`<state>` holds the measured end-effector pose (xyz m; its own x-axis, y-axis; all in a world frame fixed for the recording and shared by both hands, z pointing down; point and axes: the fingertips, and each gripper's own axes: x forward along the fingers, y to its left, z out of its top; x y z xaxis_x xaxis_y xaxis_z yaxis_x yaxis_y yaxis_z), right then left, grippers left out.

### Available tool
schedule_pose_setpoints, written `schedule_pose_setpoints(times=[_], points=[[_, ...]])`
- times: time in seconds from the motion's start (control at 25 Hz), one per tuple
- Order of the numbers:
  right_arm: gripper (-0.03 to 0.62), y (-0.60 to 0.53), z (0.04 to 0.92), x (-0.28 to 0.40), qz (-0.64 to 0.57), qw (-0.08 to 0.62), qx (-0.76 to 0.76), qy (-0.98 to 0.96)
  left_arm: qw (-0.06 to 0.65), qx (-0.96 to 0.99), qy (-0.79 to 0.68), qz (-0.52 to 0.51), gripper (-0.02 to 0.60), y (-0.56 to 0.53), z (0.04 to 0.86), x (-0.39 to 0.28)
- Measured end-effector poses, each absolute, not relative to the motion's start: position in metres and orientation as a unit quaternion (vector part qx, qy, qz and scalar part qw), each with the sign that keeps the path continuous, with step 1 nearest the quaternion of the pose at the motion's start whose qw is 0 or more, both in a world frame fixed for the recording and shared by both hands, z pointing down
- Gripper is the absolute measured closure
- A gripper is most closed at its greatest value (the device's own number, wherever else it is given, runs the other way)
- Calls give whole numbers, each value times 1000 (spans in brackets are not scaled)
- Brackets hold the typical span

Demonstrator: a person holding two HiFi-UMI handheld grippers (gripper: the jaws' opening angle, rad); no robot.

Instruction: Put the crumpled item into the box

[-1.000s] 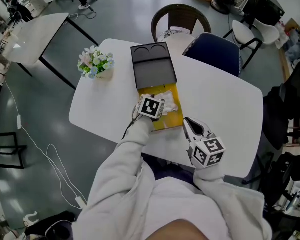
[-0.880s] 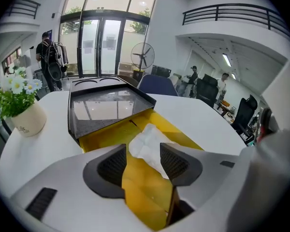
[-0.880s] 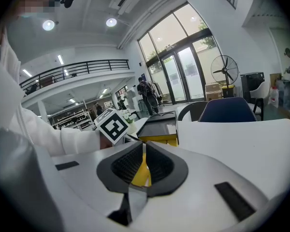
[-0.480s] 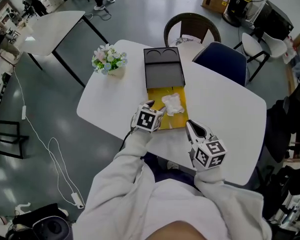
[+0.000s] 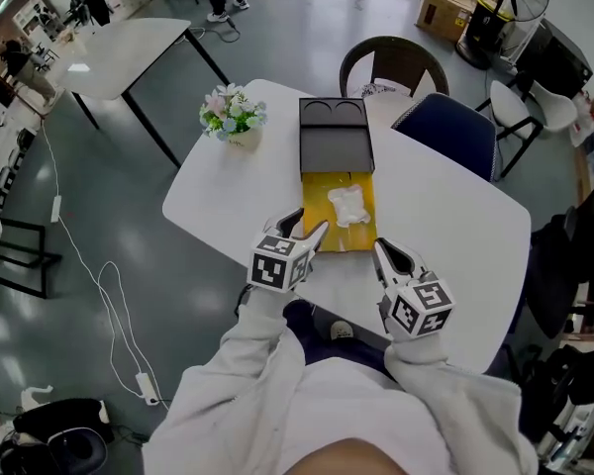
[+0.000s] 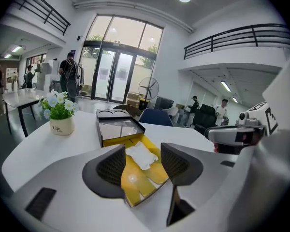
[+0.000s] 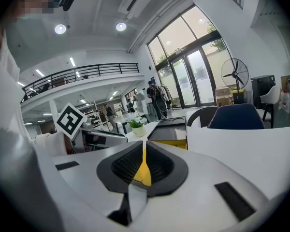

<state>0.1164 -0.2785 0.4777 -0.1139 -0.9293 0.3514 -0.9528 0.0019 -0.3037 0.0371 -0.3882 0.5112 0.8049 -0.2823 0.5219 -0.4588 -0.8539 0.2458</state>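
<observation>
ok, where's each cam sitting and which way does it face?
Head view: on the person's head, looking steeply down at the white table; shows both sleeves, left gripper and right gripper.
Left gripper view: on the left gripper, looking along its jaws (just been opening, nothing gripped) at the yellow box and crumpled item; right gripper at right.
Right gripper view: on the right gripper, jaws together, facing the glass doors; left gripper at left.
Shared: head and left gripper views both show the crumpled item lying in the box.
</observation>
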Motion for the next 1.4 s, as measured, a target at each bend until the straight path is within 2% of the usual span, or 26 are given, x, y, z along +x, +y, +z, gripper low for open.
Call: schedule_pose_setpoints(times=[0.32,0.6,0.72,0.96,1.4], points=[[551,-264,462,115,216,12,665,-715,172,951,-192,170,362,-352,468,14],[551,-250,455,117,197,11,666,-719,195,959,-190,73,458,-338,443,-5],[551,-245,446,123,183,-8,671,-718,180,962,-199,52,486,-334,439,-12],[551,-234,444,132,172,-13,682,-711,143,963,-223,52,555,-325,444,-19],[554,-229,444,131,158,-3,685,-711,131,963,-224,68,568,-319,451,-18]])
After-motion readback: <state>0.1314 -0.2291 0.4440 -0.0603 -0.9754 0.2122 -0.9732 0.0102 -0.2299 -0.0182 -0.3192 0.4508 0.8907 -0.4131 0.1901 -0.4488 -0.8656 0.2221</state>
